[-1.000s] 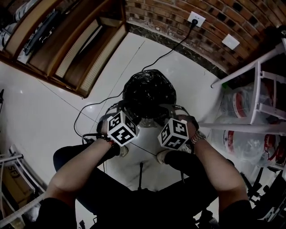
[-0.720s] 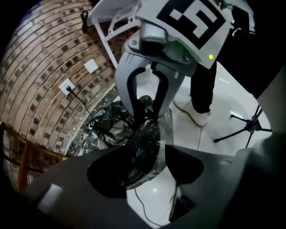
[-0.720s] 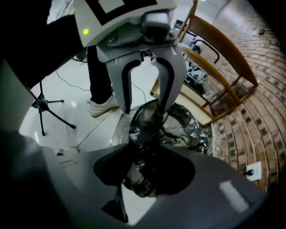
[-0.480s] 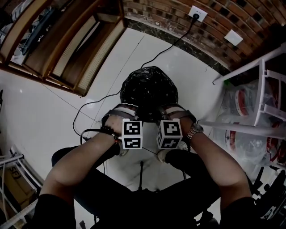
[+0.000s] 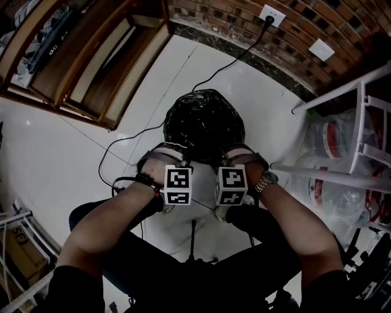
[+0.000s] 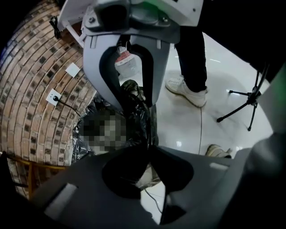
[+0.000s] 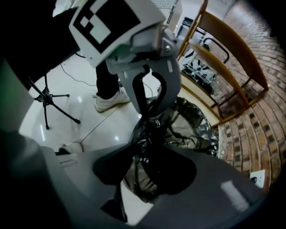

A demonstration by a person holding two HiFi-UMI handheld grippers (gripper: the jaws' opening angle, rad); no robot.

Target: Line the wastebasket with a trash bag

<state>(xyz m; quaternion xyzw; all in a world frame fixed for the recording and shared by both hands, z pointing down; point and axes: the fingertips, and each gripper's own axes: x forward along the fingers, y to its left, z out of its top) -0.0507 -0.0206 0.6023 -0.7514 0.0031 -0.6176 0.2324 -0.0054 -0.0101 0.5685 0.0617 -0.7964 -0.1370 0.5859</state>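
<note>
L tool [image 6: 149,144], just closing, pinches trash bag [image 5: 204,125]; R tool [image 7: 145,142], just widening, grips bunched bag.

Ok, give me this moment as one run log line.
left gripper: jaws just closing, pinching trash bag | right gripper: jaws just opened wider, bag pinched between

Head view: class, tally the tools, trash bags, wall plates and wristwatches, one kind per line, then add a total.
Tools: 2 (left tool, right tool)
Trash bag: 1
Wall plates: 2
Wristwatch: 1
Total: 6
</note>
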